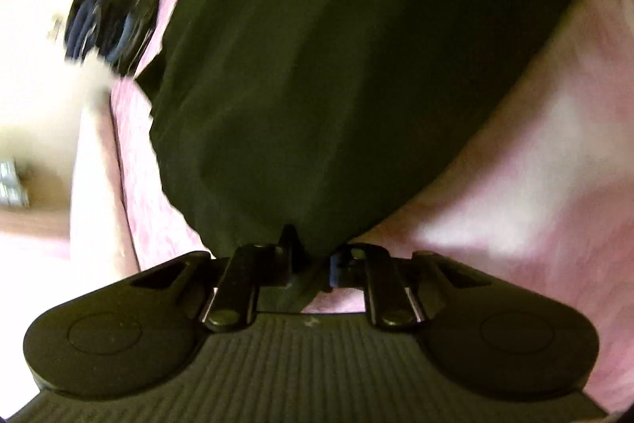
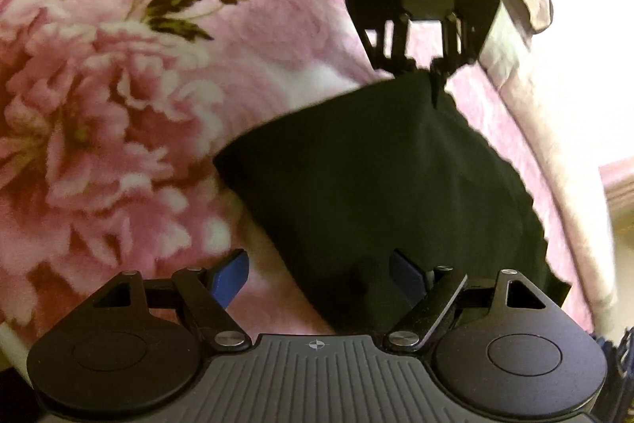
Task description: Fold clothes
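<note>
A black garment (image 1: 337, 66) lies on a pink floral blanket (image 1: 535, 165). My left gripper (image 1: 311, 260) is shut on a corner of the garment and lifts that corner off the blanket. In the right wrist view the left gripper (image 2: 424, 70) shows at the top, pinching the far corner of the black garment (image 2: 376, 177). My right gripper (image 2: 319, 276) is open, its blue-padded fingers (image 2: 232, 278) wide apart over the near edge of the garment, holding nothing.
The pink floral blanket (image 2: 119, 86) covers a bed whose edge (image 2: 554, 145) runs along the right. A dark blurred pile of clothes (image 1: 111, 18) sits beyond the blanket at the left. A pale floor lies past the bed edge.
</note>
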The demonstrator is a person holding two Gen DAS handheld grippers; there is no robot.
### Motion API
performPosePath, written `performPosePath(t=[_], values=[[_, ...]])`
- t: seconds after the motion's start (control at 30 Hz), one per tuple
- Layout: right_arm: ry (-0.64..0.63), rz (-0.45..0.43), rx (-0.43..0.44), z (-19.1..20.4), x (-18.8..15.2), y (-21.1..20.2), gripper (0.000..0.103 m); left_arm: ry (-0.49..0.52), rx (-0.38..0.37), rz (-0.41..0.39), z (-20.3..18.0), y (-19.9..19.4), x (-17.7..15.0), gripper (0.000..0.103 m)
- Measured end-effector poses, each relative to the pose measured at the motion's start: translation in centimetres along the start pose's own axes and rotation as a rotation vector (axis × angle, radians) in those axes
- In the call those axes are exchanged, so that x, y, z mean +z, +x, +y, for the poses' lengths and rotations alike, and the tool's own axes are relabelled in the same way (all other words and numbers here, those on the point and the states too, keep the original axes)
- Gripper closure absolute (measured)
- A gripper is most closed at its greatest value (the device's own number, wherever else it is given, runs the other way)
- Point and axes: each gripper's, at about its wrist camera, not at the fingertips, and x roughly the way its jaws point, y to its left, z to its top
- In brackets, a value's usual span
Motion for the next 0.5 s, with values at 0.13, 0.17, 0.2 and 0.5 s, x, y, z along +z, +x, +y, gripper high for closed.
performPosePath(t=[0.13,0.17,0.2,0.5], values=[[0.072,-0.033,0.027,-1.1,0.7,0.0,0.049,-0.041,-0.018,0.007,1.2,-0.7,0.5,0.092],[0.115,-0.042,0.057,-1.9,0.9,-0.1,0.087,-0.046,-0.019,0.009,1.8,-0.9,0.7,0.092],[0.161,-0.042,0.081,-2.9,1.0,-0.4,0.088,-0.050,-0.018,0.011,2.4,-1.2,1.0,0.093],[0.666,-0.221,0.028,-16.7,-2.7,-10.0,0.091,-0.163,0.046,-0.019,15.2,-4.2,7.3,0.095]])
